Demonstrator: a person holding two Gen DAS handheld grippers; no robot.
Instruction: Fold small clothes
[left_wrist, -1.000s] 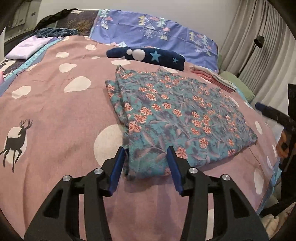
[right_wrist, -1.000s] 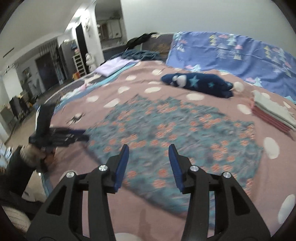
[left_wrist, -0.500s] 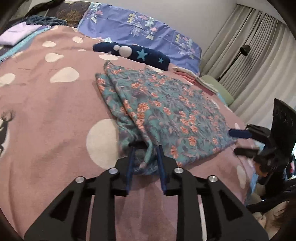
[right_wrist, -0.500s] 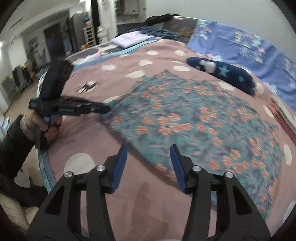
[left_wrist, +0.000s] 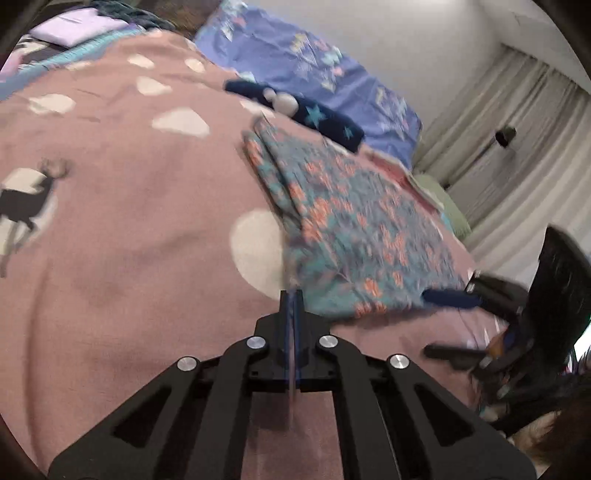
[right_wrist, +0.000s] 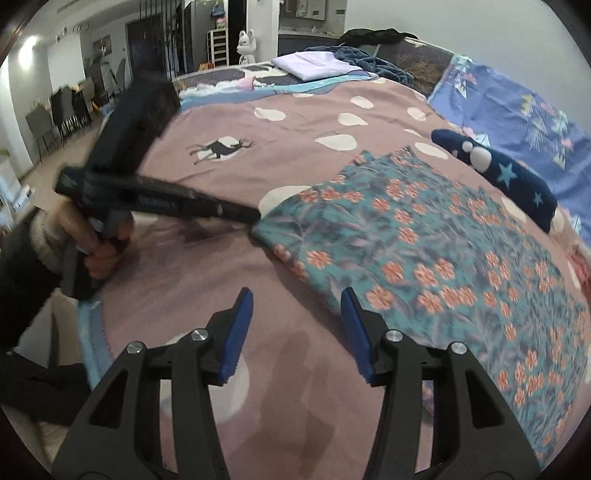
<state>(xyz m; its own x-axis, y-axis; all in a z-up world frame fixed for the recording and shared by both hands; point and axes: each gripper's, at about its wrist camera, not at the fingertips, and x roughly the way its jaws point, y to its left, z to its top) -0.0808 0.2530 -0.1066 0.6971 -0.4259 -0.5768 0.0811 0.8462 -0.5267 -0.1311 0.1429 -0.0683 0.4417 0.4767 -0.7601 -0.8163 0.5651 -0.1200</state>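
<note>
Pink bedspread (right_wrist: 295, 122), floral garment (left_wrist: 354, 221) half-folded.
Left gripper (left_wrist: 291, 295) now pinching its near corner; right gripper (right_wrist: 295, 314) spread, approaching the edge.

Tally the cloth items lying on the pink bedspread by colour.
Teal floral garment: 1
Navy star-print piece: 1
Lavender folded cloth: 1
Pink folded stack: 1
Total: 4
</note>
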